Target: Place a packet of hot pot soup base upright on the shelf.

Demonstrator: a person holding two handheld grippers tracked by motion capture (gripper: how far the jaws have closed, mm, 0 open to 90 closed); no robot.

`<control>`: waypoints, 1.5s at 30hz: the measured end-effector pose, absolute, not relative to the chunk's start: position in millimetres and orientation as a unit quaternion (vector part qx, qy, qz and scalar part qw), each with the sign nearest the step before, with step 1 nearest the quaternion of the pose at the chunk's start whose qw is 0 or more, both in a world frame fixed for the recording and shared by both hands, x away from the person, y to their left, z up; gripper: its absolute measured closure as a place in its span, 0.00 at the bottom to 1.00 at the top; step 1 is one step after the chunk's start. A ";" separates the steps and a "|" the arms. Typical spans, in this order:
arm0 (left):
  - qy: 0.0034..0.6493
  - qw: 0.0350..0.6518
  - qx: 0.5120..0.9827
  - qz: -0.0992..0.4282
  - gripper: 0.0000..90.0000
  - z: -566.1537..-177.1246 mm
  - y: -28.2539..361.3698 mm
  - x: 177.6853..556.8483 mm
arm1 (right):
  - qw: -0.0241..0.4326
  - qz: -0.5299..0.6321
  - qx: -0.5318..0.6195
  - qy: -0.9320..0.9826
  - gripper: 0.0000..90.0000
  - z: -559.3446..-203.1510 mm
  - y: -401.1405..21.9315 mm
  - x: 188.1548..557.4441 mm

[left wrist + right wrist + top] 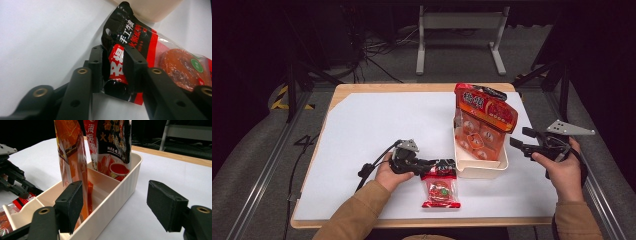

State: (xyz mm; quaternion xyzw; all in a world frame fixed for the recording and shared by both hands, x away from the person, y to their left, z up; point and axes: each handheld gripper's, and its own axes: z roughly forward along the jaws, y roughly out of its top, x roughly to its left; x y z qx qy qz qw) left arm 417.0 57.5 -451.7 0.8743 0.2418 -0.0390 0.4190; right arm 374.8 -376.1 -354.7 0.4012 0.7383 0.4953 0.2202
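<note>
Nearest the high view's lens, at the front edge of the white tabletop (362, 130), lies a small red and black sachet (441, 187) with a clear window showing a round orange-red block. The left claw (432, 162) pinches the sachet's black top edge; in the left gripper view its two black jaws are closed tight on that header (117, 65), which carries white Chinese characters reading 手工牛油 and, beneath them, smaller ones that look like 火锅底料, while a red band between the jaws bears large white characters I cannot make out. A green round sticker sits on the window, its print too small to read. Just beyond the sachet, touching or nearly so, stands a cream ribbed tray (482, 170) divided into compartments. Leaning upright in it is a large orange-red pouch (484, 120) with bold Chinese lettering across its top and clear pockets of orange blocks lower down. In the right gripper view two packs stand in the tray: the orange pouch (72, 157) in a nearer compartment and a black and red one (112, 142) behind the divider, printed with 番加 and 火锅, plus pictures of red sauce. The right claw (518, 143) hangs just right of the tray, jaws spread wide, gripping nothing.
</note>
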 end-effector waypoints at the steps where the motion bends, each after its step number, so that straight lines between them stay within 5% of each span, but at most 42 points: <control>1: 0.243 0.418 0.874 -0.039 0.84 -451.6 57.8 417.3 | 0.221 0.495 0.401 0.738 0.34 -354.6 -376.2 374.8; 10: 0.245 0.418 0.874 -0.036 0.99 -449.0 59.4 418.0 | 0.223 0.498 0.401 0.736 0.34 -353.2 -378.0 374.3; 29: 0.224 0.469 0.853 -0.037 1.00 -410.8 78.9 407.9 | 0.223 0.502 0.405 0.731 0.33 -351.9 -381.2 373.5; 45: 0.188 0.498 0.846 0.037 1.00 -369.6 90.6 385.5 | 0.225 0.508 0.405 0.726 0.33 -354.4 -384.3 374.6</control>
